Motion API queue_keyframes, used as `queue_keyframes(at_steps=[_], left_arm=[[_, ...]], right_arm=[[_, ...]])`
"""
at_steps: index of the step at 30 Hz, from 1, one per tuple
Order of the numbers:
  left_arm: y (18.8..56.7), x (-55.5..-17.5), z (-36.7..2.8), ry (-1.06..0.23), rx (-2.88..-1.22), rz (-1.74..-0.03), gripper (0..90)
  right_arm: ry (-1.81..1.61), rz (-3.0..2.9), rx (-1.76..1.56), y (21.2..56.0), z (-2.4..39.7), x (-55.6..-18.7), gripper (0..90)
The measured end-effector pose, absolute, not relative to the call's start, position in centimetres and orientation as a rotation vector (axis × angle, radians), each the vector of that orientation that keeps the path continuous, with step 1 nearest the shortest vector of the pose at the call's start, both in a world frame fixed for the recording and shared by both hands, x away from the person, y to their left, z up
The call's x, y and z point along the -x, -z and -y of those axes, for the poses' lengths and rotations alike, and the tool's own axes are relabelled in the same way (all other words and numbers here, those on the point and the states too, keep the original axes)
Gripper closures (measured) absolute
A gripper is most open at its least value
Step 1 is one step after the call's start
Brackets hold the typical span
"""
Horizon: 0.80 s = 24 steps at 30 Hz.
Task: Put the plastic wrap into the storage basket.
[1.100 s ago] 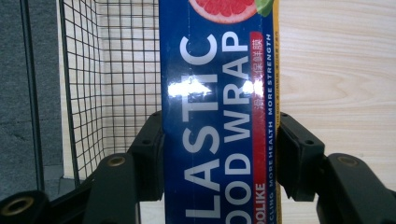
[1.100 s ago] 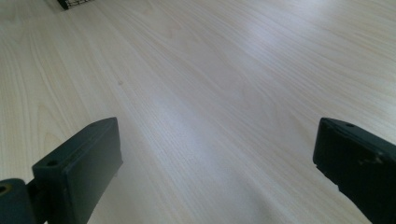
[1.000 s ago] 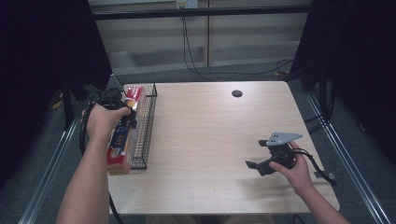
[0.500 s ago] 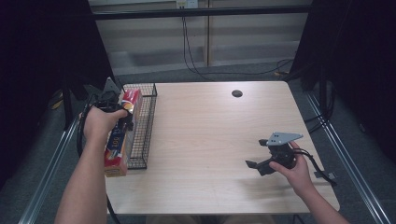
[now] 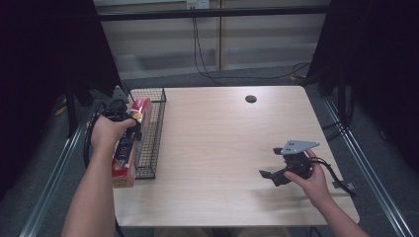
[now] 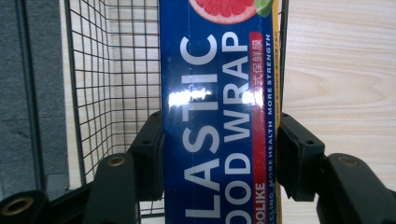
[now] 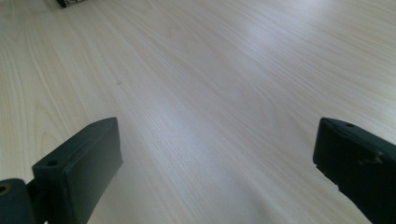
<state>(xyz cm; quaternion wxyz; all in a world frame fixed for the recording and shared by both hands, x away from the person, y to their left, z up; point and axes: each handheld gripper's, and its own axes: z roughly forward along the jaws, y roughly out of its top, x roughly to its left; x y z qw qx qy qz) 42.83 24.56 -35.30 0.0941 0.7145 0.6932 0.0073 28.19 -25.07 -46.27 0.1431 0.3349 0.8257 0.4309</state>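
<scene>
Basically, left tool [image 6: 219, 154] was pinching a long plastic wrap box [image 6: 219, 107], one jaw pressed on each long side, blue face with white lettering toward the left gripper view's camera. High view put that box [image 5: 127, 148] at the table's left edge, lengthwise along the near-far line, red far end up by the person's left hand [image 5: 111, 131] and near end sticking out past the wire basket [image 5: 150, 133]. Box sat over the basket's left side; whether it rested on the rim or was held above it, couldn't tell. Left gripper view showed black mesh to the left of the box and bare mesh floor there, light wood table [image 6: 341, 70] to the right. Nothing else seen in the basket.

Right tool [image 5: 276, 175] was spread wide, jaws well apart, nothing between them, held low over bare table [image 5: 222, 148] near the front right, in the right hand [image 5: 309, 180]. Well apart from the box and basket. Small dark round spot [image 5: 251, 98] sat on the table's far side.
</scene>
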Motion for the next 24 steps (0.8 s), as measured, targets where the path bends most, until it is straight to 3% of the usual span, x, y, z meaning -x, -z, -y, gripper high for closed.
queue_keyframes(at_steps=[24], left_arm=[[37.4,-43.3,-25.5,0.025,-2.121,-2.076,44.0]], right_arm=[[-1.223,-2.396,-0.955,46.4,24.9,-28.2,0.8]])
